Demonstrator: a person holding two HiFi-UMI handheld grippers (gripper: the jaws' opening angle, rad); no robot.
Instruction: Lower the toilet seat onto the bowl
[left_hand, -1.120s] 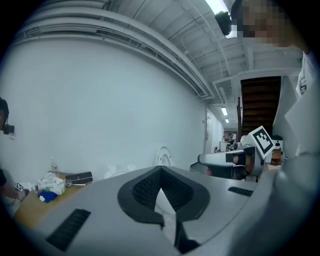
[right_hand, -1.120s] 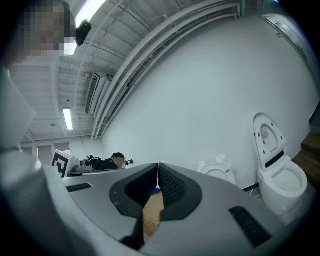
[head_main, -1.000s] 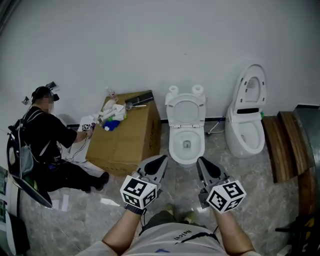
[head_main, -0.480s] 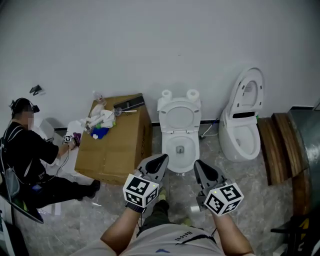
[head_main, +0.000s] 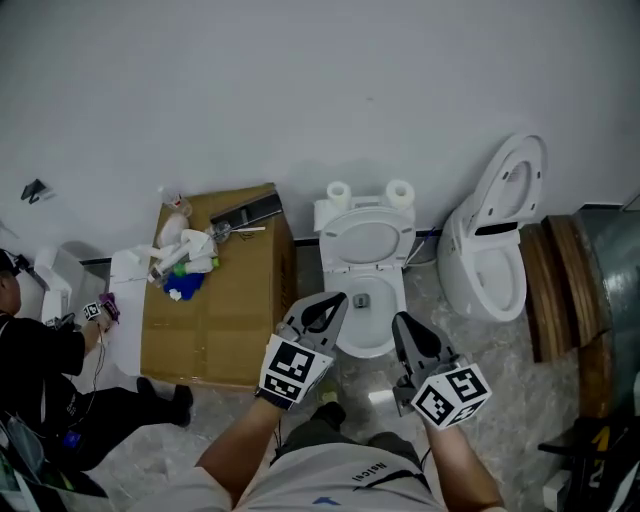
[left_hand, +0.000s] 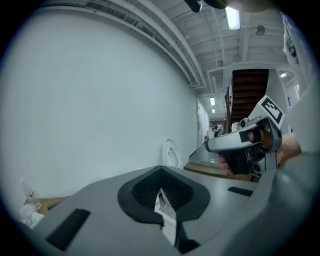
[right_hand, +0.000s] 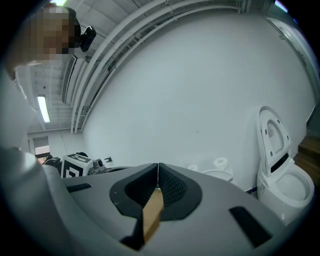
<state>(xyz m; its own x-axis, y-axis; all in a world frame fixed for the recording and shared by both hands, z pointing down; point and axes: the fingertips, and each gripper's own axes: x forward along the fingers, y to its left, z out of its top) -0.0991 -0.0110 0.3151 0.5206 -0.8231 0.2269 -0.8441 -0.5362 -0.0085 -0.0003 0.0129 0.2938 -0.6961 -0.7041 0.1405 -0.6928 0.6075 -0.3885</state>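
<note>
Left gripper (head_main: 335, 300) and right gripper (head_main: 404, 322), both empty, at the toilet.
Each has its jaws pressed together with nothing between them, tips pointing at the bowl (head_main: 372, 342). The seat (head_main: 331, 243) stands raised behind the bowl, by the wall. A box (head_main: 215, 300) sits just left, a second toilet (head_main: 485, 270) to the right.

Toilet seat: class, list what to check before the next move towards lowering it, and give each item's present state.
1. Toilet seat raised, ready to lower: ok.
2. Bowl rim bare where it shows: ok.
3. Left tool open for a grasp: not ok; shut, empty.
4. Right tool open for a grasp: not ok; shut, empty.
5. Tools at the seat: not ok; both short of it.
6. Paper rolls clear of the seat: cannot tell.
</note>
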